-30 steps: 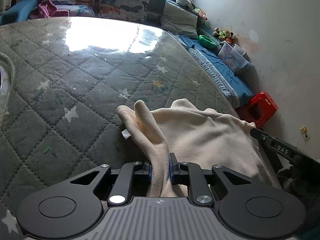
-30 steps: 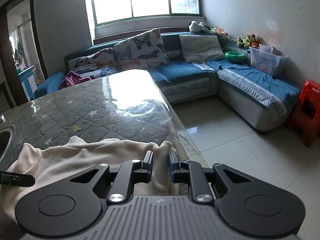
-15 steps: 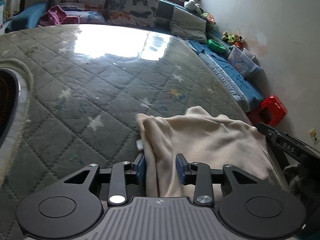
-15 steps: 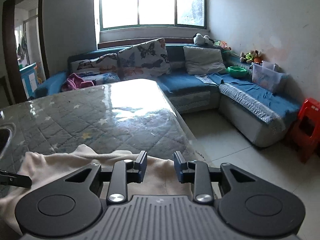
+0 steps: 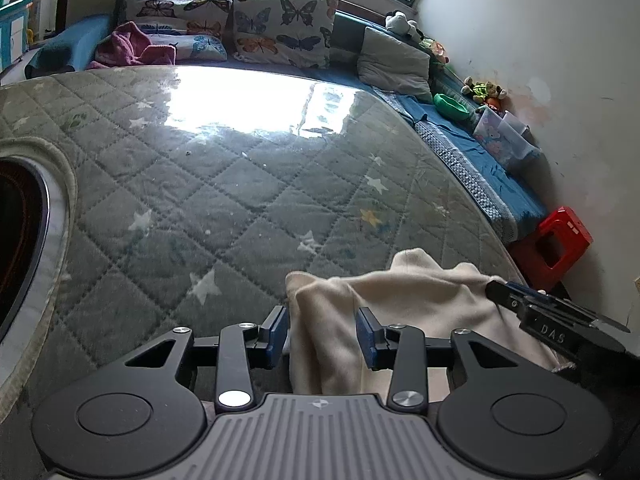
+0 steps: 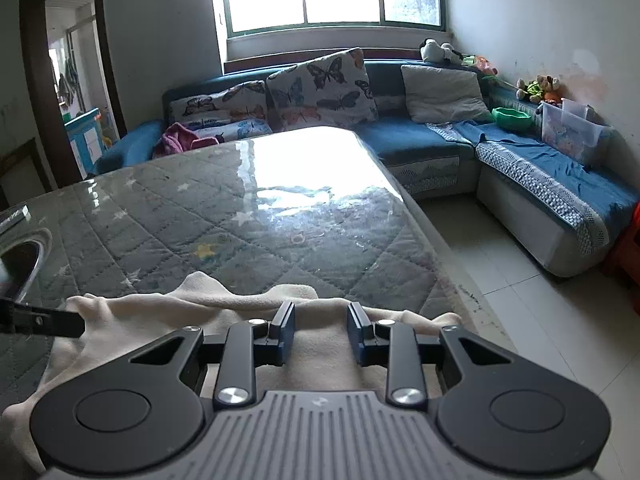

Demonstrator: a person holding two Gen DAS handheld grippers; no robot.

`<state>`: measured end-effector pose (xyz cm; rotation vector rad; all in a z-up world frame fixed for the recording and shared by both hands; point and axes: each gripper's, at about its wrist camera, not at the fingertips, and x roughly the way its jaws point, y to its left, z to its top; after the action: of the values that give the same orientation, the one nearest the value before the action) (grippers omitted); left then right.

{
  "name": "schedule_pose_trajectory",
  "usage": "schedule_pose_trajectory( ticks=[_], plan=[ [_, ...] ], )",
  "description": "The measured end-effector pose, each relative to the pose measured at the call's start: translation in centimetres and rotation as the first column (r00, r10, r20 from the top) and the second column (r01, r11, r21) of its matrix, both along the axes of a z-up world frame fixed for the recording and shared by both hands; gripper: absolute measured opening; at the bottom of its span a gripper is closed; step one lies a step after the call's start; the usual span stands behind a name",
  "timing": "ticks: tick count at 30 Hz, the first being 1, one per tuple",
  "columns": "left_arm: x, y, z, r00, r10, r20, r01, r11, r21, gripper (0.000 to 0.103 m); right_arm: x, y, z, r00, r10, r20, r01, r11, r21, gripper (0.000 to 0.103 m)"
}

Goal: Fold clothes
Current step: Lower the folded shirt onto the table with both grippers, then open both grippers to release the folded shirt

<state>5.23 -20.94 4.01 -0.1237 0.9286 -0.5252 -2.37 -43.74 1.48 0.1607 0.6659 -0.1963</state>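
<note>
- Cloth first, in the left wrist view: a cream fleece garment lies bunched at the near right corner of the quilted table cover, close to the table edge. The left gripper has its jaws spreading at this moment; a fold of the cloth stands between the blue pads, but they do not press it. The right gripper comes in from the right side, over the cloth.
- Right wrist view: the same garment lies crumpled across the near edge of the table cover. The right gripper is spread above it, with cloth below the fingers and nothing pinched.
- Handling, as I judge: the garment looks soft, light and limp, so it will sag and fold by itself. It is better to pinch one layer at an edge or a corner, not the thick middle.
</note>
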Motion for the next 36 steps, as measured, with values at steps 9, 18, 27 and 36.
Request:
schedule_pose_trajectory(
  ticks=[9, 18, 27, 36],
  plan=[
    [0.7, -0.7, -0.6, 1.000, 0.007, 0.012, -0.008, 0.999, 0.031, 0.041, 0.2, -0.5, -0.3, 1.000, 0.010, -0.006, -0.010, 1.000, 0.009, 0.029],
    [0.4, -0.1, -0.7, 1.000, 0.010, 0.014, -0.010, 0.999, 0.035, 0.041, -2.7, -1.8, 0.7, 1.000, -0.011, 0.005, 0.011, 1.000, 0.015, 0.029],
    [-0.8, 0.7, -0.2, 0.999, 0.007, 0.034, -0.008, 0.999, 0.047, 0.046, -4.7, -1.9, 1.3, 1.000, -0.008, 0.019, 0.008, 1.000, -0.001, 0.031],
    [-3.7, 2.3, 0.2, 0.999, -0.026, 0.047, 0.025, 0.999, 0.027, 0.052, -9.4, 1.4, 1.1, 0.998, 0.059, 0.022, -0.060, 0.998, 0.016, 0.038]
  ],
)
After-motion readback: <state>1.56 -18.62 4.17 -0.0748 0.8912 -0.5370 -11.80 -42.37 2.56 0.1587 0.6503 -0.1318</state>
